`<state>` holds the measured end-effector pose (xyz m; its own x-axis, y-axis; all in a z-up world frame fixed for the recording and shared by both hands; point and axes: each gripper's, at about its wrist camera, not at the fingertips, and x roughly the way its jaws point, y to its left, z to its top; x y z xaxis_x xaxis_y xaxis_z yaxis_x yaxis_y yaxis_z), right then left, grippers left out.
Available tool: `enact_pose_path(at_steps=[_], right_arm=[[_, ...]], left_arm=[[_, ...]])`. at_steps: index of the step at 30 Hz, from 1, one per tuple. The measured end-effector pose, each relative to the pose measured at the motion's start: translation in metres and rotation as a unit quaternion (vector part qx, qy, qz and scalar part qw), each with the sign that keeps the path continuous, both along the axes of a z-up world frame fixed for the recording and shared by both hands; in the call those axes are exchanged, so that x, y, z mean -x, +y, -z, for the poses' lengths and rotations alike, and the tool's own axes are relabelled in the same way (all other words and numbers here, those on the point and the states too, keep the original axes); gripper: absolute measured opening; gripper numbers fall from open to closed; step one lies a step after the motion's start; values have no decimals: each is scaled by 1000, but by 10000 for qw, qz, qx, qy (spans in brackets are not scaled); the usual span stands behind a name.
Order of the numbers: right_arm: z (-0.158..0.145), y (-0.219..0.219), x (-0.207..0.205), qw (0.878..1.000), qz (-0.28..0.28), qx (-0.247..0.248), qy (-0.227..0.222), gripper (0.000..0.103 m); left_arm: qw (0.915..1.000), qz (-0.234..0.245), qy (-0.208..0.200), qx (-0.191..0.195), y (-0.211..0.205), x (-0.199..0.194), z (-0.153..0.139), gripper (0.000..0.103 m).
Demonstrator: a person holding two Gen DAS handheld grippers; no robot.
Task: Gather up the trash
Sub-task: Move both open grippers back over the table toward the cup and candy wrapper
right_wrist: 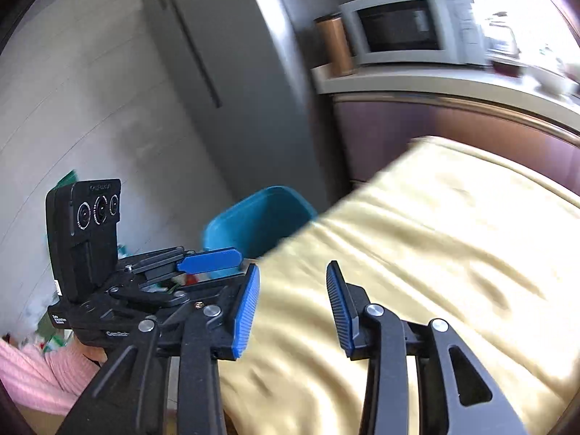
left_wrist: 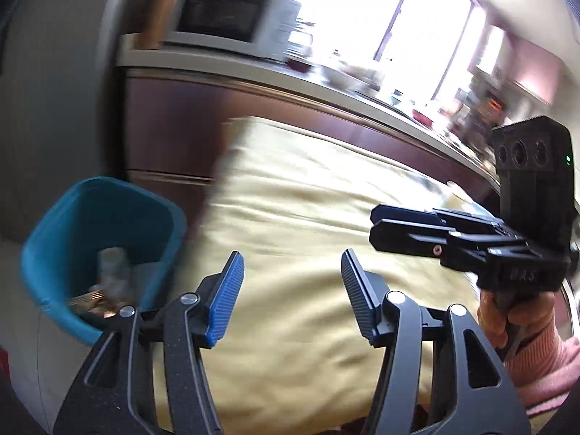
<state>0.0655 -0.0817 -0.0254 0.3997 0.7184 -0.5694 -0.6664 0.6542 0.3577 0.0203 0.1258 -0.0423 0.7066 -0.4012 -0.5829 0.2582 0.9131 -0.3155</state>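
Some blurred trash (left_wrist: 108, 282) lies left of the left hand-held gripper (left_wrist: 291, 290).

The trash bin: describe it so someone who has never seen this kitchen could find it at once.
Start at the tall grey refrigerator beside the counter with the microwave. On the floor at its foot, past the corner of the table's yellow cloth, stands the trash bin. It is an open teal plastic tub holding some trash, the only blue-green container there.
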Motion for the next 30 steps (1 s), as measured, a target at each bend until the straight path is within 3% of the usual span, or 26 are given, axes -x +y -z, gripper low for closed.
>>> enact_pose_path(at_steps=[7, 16, 20, 22, 30], right_arm=[[9, -105, 28, 9915, 1286, 162, 82, 38], [36, -208, 66, 9627, 2629, 485, 411, 41], [44, -236, 85, 9542, 2910, 478, 504, 44], [49, -248, 96, 9519, 2984, 471, 518, 51], [70, -255, 115, 9534, 2886, 376, 798, 52]], left_arm=[[9948, 1018, 69, 8, -79, 0, 5, 55], [9809, 1925, 197, -196, -168, 6, 16, 55], [9779, 2056, 294, -230, -185, -5, 19, 55], [9774, 2070, 335, -278, -193, -12, 19, 55], [9767, 2054, 477, -391, -230, -54, 18, 55]])
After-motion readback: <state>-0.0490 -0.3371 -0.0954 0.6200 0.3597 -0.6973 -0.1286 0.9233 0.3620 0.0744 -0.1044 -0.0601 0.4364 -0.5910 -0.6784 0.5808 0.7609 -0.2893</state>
